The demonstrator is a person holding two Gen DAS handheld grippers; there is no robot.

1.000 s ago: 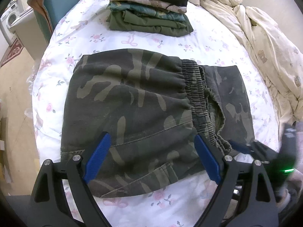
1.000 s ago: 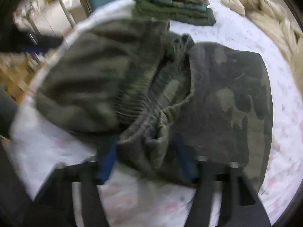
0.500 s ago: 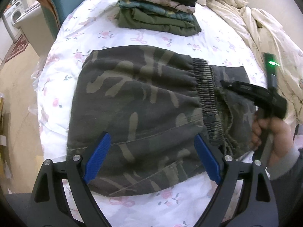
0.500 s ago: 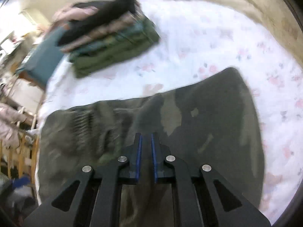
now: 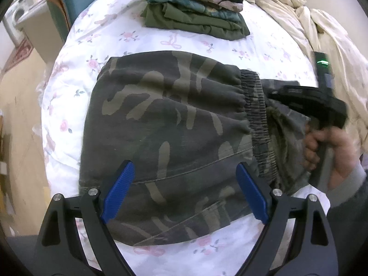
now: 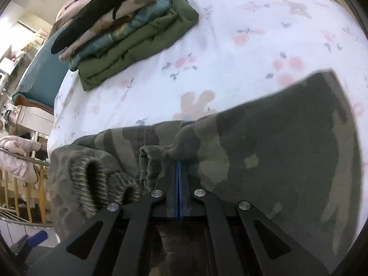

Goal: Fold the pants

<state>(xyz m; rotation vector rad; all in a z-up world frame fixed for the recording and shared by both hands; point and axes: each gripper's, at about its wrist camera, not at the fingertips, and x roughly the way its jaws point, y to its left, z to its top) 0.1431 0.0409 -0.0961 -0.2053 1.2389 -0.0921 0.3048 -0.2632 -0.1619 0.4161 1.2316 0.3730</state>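
Dark camouflage pants [image 5: 170, 124] lie partly folded on the floral bed sheet [image 5: 76, 73]; the ribbed elastic waistband [image 5: 257, 115] runs across their right part. My left gripper [image 5: 184, 191] is open and empty, hovering over the pants' near edge. My right gripper [image 6: 178, 172] is shut on a fold of the pants [image 6: 276, 151] next to the waistband [image 6: 101, 184]. In the left wrist view the right gripper [image 5: 308, 105] is at the pants' right side, held by a hand.
A stack of folded clothes [image 5: 197, 11] sits at the far side of the bed, also in the right wrist view [image 6: 128, 32]. A crumpled cream blanket [image 5: 322, 32] lies along the right. A teal chair [image 5: 66, 2] and floor are to the left.
My right gripper closed on the pants near the waistband and swung up and right with the cloth. The left gripper stayed open, drifting slightly.
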